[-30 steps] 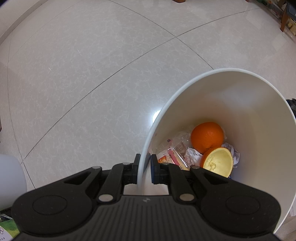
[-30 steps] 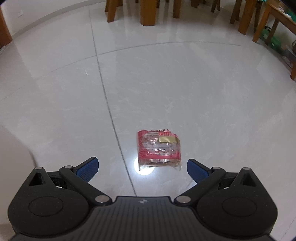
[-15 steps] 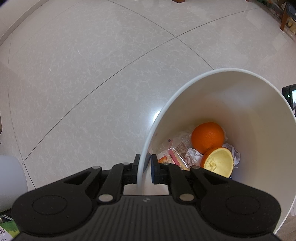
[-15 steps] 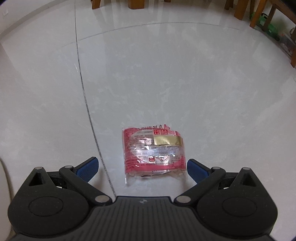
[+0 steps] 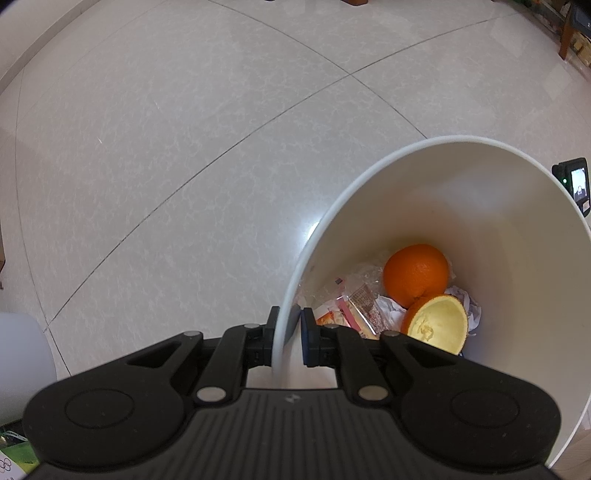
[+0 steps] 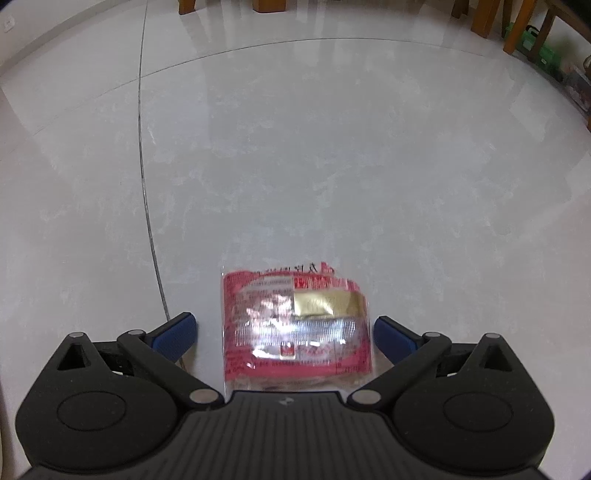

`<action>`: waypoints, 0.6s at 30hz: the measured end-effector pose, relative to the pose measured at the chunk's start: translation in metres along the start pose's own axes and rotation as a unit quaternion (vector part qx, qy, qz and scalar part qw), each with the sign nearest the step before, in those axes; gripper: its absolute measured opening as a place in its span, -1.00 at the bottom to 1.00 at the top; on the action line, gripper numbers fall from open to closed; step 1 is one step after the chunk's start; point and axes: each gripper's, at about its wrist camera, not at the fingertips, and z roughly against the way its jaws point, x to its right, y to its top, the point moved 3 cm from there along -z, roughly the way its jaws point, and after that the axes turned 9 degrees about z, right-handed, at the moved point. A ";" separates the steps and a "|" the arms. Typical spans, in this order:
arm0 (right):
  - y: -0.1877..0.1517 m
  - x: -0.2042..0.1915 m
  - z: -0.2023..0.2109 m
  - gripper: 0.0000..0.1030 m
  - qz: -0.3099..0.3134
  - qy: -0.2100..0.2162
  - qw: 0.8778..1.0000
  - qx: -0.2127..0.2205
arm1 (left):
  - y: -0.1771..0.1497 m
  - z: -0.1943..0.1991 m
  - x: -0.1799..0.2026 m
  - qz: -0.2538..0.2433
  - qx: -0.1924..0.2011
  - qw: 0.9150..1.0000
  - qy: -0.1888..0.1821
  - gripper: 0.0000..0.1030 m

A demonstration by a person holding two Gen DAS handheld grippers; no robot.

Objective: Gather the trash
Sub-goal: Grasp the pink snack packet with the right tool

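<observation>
Trash left to grab: one crumpled red and clear plastic wrapper w/ a gold label (image 6: 295,328), lying flat on the glossy pale tiled floor (image 6: 332,166). It sits between the blue pads of the right gripper (image 6: 284,330), whose jaws are spread wide; neither pad touches it, small gaps on both sides. Wrapper's near edge is hidden under the gripper body. Dark grout line runs just left of the left pad and on toward the far wall. Further back, wooden furniture legs (image 6: 480,18) along the far edge of the floor, green item by them at the far right, too blurry to ID.

Left gripper (image 5: 287,339) is pressed together, pinching the near rim of the white round plastic bin (image 5: 517,221), one finger outside the wall, one inside. Bin bottom holds, near to far: clear and pink wrappers (image 5: 354,302), white crumpled paper, a hollowed orange peel half (image 5: 437,323), then a whole orange (image 5: 415,275) behind it, touching the peel. Past the bin's right rim, a small black device w/ a lit screen (image 5: 576,184). Beige tile beyond the bin.
</observation>
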 end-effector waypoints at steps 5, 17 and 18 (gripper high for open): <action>0.001 0.001 0.004 0.89 0.006 0.004 1.000 -0.002 | 0.000 0.000 0.001 0.000 0.000 1.000 -0.001 -0.84; 0.012 -0.005 0.044 0.21 0.041 0.008 0.999 -0.013 | 0.000 0.001 0.000 0.001 0.001 1.000 -0.002 -0.84; 0.014 -0.007 0.056 0.21 0.048 0.011 0.999 -0.012 | -0.001 0.001 0.000 0.001 0.001 1.000 -0.002 -0.84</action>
